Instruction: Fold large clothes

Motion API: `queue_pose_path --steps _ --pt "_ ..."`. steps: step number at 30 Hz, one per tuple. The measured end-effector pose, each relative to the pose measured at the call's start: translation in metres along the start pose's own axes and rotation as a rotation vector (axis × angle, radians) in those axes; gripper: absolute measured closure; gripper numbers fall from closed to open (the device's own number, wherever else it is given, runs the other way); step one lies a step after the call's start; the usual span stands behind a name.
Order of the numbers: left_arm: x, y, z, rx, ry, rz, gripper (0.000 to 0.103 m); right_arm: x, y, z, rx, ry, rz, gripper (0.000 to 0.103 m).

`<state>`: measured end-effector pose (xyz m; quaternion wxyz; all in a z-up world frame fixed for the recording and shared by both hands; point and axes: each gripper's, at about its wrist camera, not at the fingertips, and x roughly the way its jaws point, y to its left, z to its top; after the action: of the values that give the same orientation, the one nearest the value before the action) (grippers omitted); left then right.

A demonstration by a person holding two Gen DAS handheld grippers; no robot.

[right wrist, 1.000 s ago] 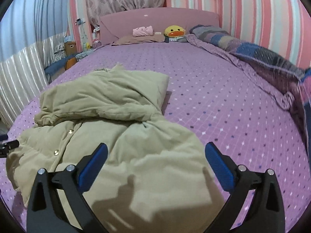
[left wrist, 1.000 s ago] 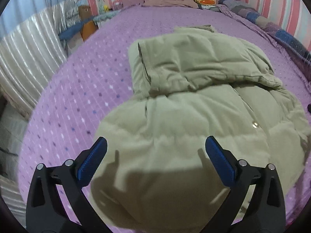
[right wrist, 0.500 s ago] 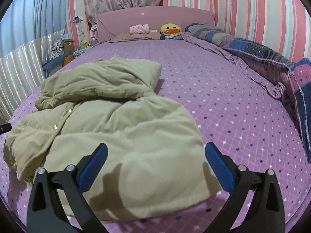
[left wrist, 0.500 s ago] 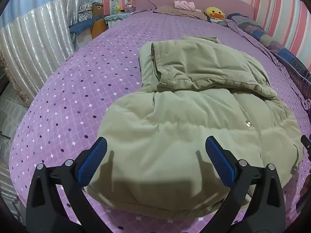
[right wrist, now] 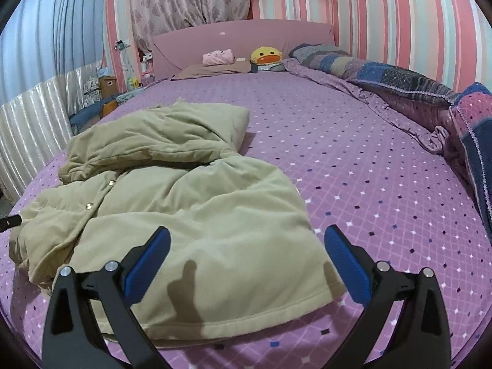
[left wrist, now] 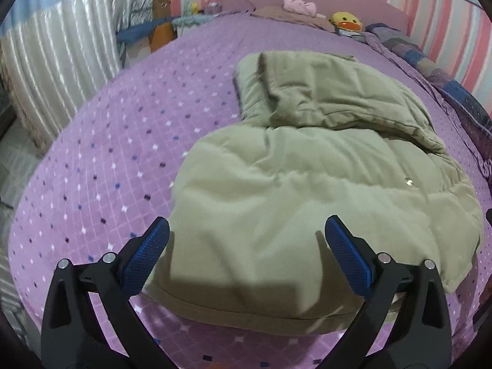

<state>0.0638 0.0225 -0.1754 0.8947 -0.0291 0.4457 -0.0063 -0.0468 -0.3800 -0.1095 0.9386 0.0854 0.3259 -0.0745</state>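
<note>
1. The beige padded jacket (left wrist: pixel 307 190) lies partly folded on the purple bed (left wrist: pixel 107 160), near its foot edge.
2. The left claw (left wrist: pixel 246 255) hangs released above the jacket's hem.
3. The right claw (right wrist: pixel 246 258) is likewise spread wide, gripping nothing.

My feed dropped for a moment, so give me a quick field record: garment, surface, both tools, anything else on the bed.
garment: padded khaki snap-button jacket, lying partly folded, hem nearest the cameras
surface: purple diamond-patterned bedspread
left tool: open, holding nothing, above the hem
right tool: open, holding nothing, above the hem
other: yellow duck plush toy and patchwork quilt
</note>
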Motion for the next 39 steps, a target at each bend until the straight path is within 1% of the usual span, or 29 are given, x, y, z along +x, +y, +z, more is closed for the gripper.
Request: queue_pose_path --steps 2,4,7,11,12,13,15,18,24,27,32,34,39 --pt "0.000 0.013 -0.004 -0.021 0.001 -0.001 0.003 -0.005 -0.002 -0.002 0.010 -0.024 -0.011 0.003" --pt "-0.006 0.025 -0.009 -0.023 -0.020 -0.005 0.003 -0.008 -0.003 -0.004 0.016 -0.035 -0.031 0.003" --pt "-0.009 0.038 -0.014 0.003 -0.036 -0.013 0.003 -0.007 -0.007 -0.009 0.031 -0.019 -0.037 0.003" --pt "0.005 0.048 -0.016 0.037 -0.020 -0.013 0.003 0.003 -0.008 -0.014 0.027 0.011 -0.052 0.003" --pt "0.010 0.050 -0.016 0.034 -0.008 -0.021 0.003 0.004 -0.008 -0.014 0.021 0.014 -0.058 0.003" --pt "0.021 0.054 -0.017 0.022 0.023 -0.049 0.003 0.004 -0.007 -0.014 0.018 0.012 -0.061 0.003" --pt "0.034 0.053 -0.020 0.027 0.050 -0.070 0.003 0.002 -0.008 -0.013 0.011 0.000 -0.066 0.003" --pt "0.053 0.048 -0.028 0.033 0.084 -0.070 0.003 -0.003 -0.012 -0.010 -0.001 -0.015 -0.081 0.003" --pt "0.059 0.041 -0.031 0.047 0.087 -0.060 0.003 -0.004 -0.041 -0.010 0.013 0.003 -0.095 0.003" --pt "0.062 0.038 -0.034 0.059 0.090 -0.053 0.003 0.005 -0.057 -0.013 0.025 0.041 -0.075 0.003" --pt "0.068 0.035 -0.035 0.061 0.089 -0.035 0.003 0.026 -0.065 -0.014 0.028 0.096 0.011 0.003" --pt "0.068 0.033 -0.036 0.069 0.084 -0.023 0.003 0.038 -0.065 -0.019 0.031 0.124 0.022 0.003" --pt "0.069 0.030 -0.037 0.062 0.086 -0.026 0.003 0.054 -0.067 -0.039 0.096 0.181 0.072 0.003"
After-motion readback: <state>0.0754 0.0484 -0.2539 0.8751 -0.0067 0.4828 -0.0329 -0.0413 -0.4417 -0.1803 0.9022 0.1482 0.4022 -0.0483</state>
